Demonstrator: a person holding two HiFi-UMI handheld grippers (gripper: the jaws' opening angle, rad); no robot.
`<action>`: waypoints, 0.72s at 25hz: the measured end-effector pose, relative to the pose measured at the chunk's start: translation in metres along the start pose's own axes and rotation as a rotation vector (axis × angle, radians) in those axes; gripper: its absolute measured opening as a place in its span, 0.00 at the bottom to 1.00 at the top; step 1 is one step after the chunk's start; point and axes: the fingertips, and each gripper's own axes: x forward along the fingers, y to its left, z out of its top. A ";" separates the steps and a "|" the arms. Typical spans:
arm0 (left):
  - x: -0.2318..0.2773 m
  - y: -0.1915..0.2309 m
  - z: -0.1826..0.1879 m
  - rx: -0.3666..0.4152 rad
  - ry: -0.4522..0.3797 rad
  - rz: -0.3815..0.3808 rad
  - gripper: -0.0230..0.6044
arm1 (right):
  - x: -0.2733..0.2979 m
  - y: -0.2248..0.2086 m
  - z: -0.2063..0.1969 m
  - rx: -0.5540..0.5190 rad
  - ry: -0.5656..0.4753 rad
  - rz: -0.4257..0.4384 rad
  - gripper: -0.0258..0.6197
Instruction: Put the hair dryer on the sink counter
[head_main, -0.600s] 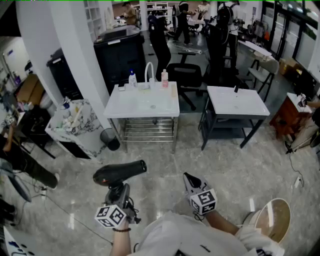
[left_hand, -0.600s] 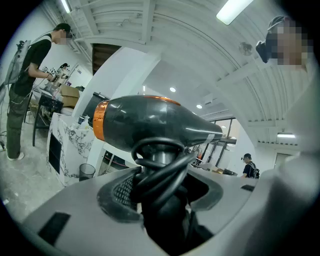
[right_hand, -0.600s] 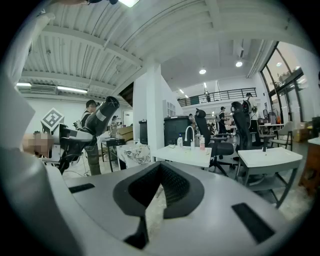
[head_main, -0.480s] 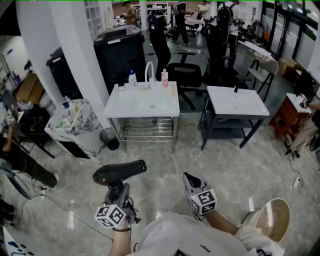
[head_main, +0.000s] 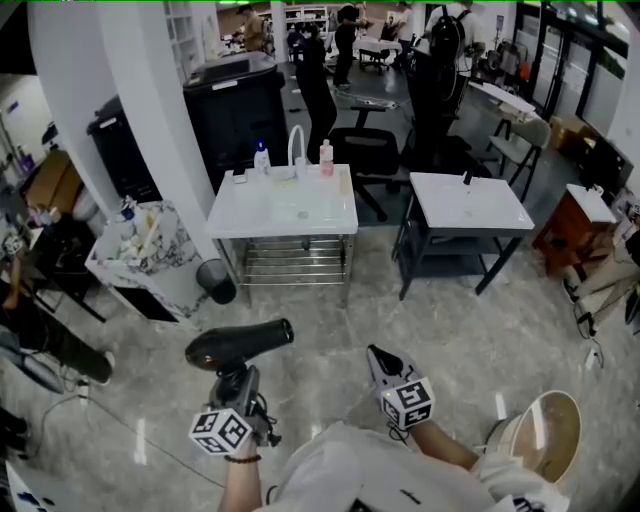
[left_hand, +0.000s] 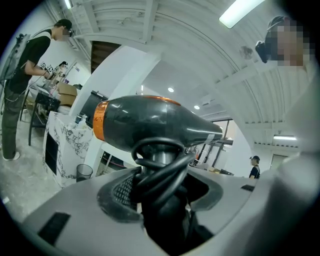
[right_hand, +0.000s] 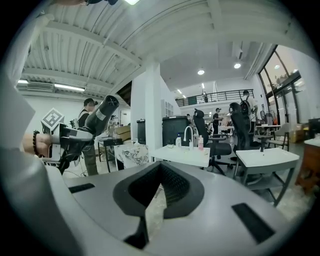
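A black hair dryer (head_main: 238, 343) with an orange band is held out over the floor, its barrel level and its cord coiled round the handle. My left gripper (head_main: 235, 378) is shut on that handle from below. In the left gripper view the hair dryer (left_hand: 150, 122) fills the middle above the left gripper (left_hand: 162, 167). My right gripper (head_main: 380, 358) is shut with nothing in it, about a hand's width to the right. The white sink counter (head_main: 285, 212) with a tap and bottles stands several steps ahead. The right gripper view shows the hair dryer (right_hand: 102, 114) and the sink counter (right_hand: 182, 154).
A second white sink stand (head_main: 470, 203) is right of the first. A marble-patterned cabinet (head_main: 140, 255) and a small bin (head_main: 215, 277) lie to the left, beside a white pillar (head_main: 150, 110). Office chairs (head_main: 370, 150) and people stand behind. A round basin (head_main: 545, 440) sits at my lower right.
The head view has shifted slightly and people at the back have moved. Both grippers and the hair dryer keep the same places.
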 end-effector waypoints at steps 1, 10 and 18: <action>-0.001 0.002 0.000 -0.001 -0.001 -0.004 0.44 | 0.001 0.002 -0.001 0.003 0.001 -0.003 0.07; -0.011 0.038 0.006 -0.005 0.012 -0.008 0.44 | 0.026 0.040 -0.003 0.011 0.011 -0.006 0.07; -0.015 0.062 0.007 -0.019 0.023 0.028 0.44 | 0.040 0.054 -0.005 0.000 0.034 0.008 0.07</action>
